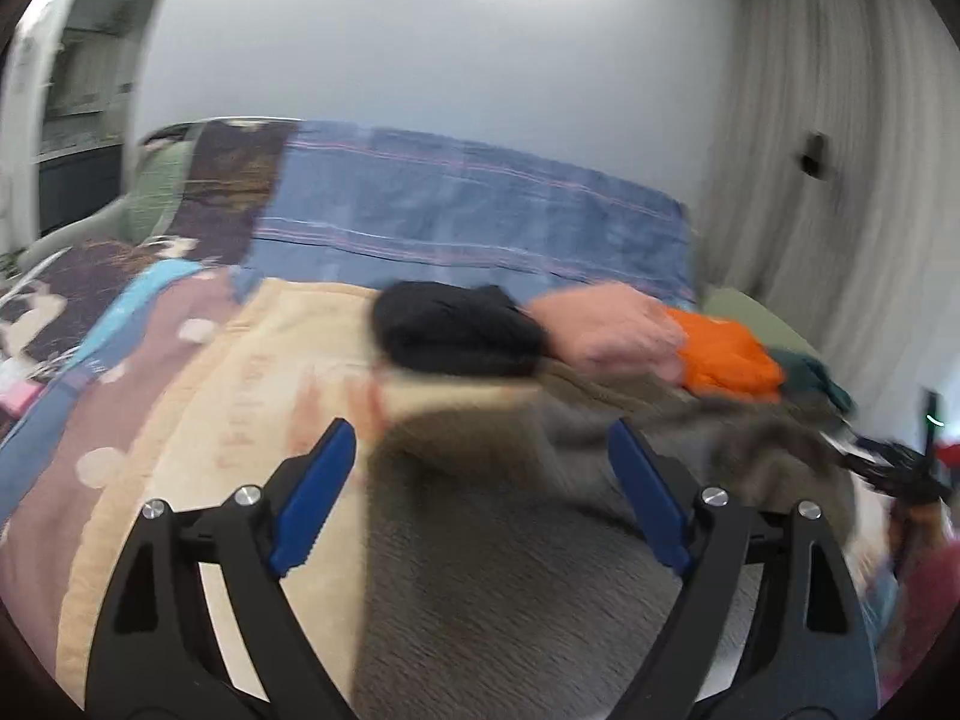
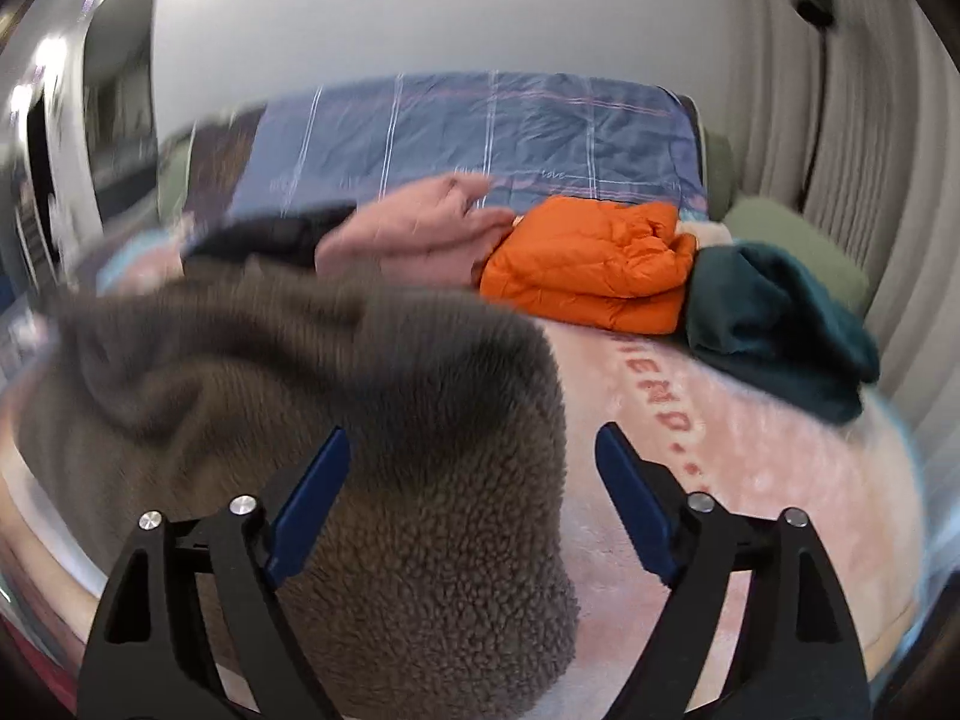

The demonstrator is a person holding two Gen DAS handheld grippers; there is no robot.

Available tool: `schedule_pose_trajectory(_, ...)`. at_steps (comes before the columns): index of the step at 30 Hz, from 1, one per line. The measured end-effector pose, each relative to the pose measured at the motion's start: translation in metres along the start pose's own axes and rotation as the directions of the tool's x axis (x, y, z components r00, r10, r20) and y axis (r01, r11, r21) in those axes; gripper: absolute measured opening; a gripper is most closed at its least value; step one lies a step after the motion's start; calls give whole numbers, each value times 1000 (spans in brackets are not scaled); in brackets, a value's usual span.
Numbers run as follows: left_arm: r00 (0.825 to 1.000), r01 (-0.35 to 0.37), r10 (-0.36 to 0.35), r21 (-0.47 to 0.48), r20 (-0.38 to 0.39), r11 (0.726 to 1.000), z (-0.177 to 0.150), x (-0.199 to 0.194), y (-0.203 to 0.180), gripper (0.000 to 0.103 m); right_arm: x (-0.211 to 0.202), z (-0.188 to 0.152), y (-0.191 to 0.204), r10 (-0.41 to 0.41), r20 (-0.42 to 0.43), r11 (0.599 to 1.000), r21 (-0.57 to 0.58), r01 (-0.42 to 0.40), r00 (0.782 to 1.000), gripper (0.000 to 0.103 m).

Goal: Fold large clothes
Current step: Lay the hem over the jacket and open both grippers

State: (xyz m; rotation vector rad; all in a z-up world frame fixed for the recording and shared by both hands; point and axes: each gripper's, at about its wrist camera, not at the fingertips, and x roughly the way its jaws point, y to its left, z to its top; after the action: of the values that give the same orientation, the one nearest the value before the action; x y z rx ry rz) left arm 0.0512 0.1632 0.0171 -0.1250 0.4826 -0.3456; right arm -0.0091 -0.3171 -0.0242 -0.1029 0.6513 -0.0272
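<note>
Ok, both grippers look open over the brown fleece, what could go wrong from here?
1. The brown fleece lies bunched and humped, not flat; a regrip by the open right gripper may catch several layers and spoil the fold.
2. Its far edge lies close to the row of folded clothes, the orange jacket among them; a wide swing could knock them.
3. Both views are blurred, so the left gripper may misjudge the edge.

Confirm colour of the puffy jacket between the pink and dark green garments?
Bright orange puffy jacket; clearest in the right wrist view.
</note>
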Motion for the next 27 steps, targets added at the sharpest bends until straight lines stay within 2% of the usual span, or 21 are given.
schedule_pose_trajectory(2,998,-37,42,101,-52,994,-8,10,-15,87,12,3,-1,-4,-19,1000,-6,4,1000,85)
schedule_pose_trajectory(4,985,-101,127,213,-114,972,-16,32,-30,88,26,9,-6,2,-37,1000,20,-1,999,85)
schedule_pose_trajectory(5,978,-116,152,234,-141,965,-18,44,-32,88,31,13,-9,0,-41,999,32,1,999,85)
schedule_pose_trajectory(9,968,-118,151,168,-201,979,-1,84,-12,88,55,32,-30,30,-62,992,126,-22,998,85)
schedule_pose_trajectory(13,966,-54,68,62,-250,997,23,123,18,88,69,48,-46,101,-69,979,185,-86,992,85)
schedule_pose_trajectory(16,949,2,2,12,-316,1000,31,157,33,88,86,63,-47,186,-97,970,175,-168,978,85)
schedule_pose_trajectory(18,935,26,-25,0,-353,1000,32,174,36,86,99,70,-44,207,-116,970,152,-189,971,85)
schedule_pose_trajectory(20,921,35,-29,9,-389,999,31,195,34,68,114,78,-40,209,-135,973,124,-193,968,85)
schedule_pose_trajectory(21,917,34,-23,23,-399,999,30,201,32,44,120,82,-36,213,-141,974,106,-199,967,85)
schedule_pose_trajectory(22,913,33,-13,41,-407,999,29,207,29,19,124,85,-30,206,-137,978,73,-197,969,77)
schedule_pose_trajectory(23,914,36,-11,53,-407,998,30,211,26,13,125,87,-24,193,-134,981,40,-189,972,31)
schedule_pose_trajectory(24,924,20,7,67,-382,998,31,209,23,13,129,88,-19,167,-143,986,21,-166,975,8)
schedule_pose_trajectory(25,947,-14,46,103,-317,995,34,198,18,12,126,91,-17,118,-117,993,42,-114,986,10)
schedule_pose_trajectory(27,974,-39,60,101,-217,994,43,176,19,12,115,96,-23,95,-38,991,102,-91,995,10)
